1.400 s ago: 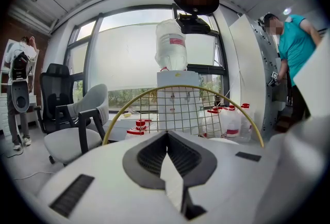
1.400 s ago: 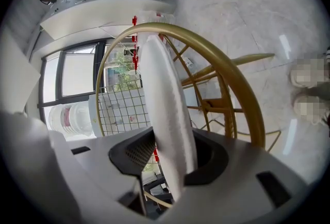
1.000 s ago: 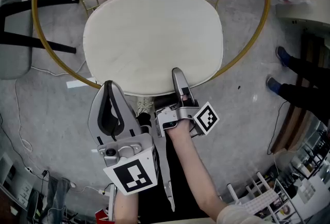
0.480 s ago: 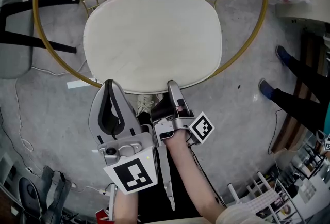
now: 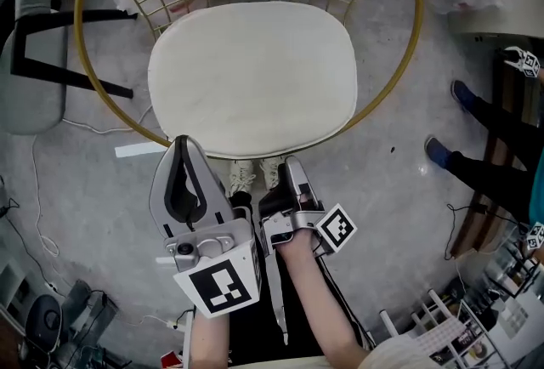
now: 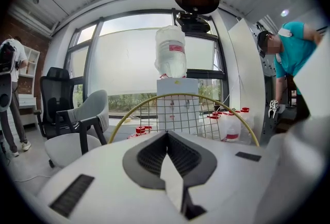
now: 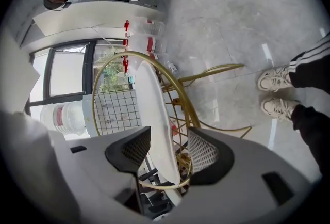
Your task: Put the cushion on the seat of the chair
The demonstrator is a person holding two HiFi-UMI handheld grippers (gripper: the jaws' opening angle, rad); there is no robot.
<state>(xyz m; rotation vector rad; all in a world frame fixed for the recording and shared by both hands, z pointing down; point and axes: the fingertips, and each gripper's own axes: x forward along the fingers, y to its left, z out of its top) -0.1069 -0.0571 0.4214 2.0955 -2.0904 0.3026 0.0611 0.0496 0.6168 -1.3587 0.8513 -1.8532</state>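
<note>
Where cushion sits: flat on chair seat, upper-mid of head view, inside gold wire rim; fills most of seat.
L gripper: lower left of frame, below cushion's front edge, not touching; jaws clenched tip to tip, nothing betw. them.
R gripper: lower centre, just below front edge, clear of cushion; jaws released, apart; its own view shows cushion edge-on w/ gold rim in the gap.
Shoes: betw. the 2 grippers, on grey floor.
Grey armchair: upper left edge.
Bystander's legs: right edge, well apart from chair.
</note>
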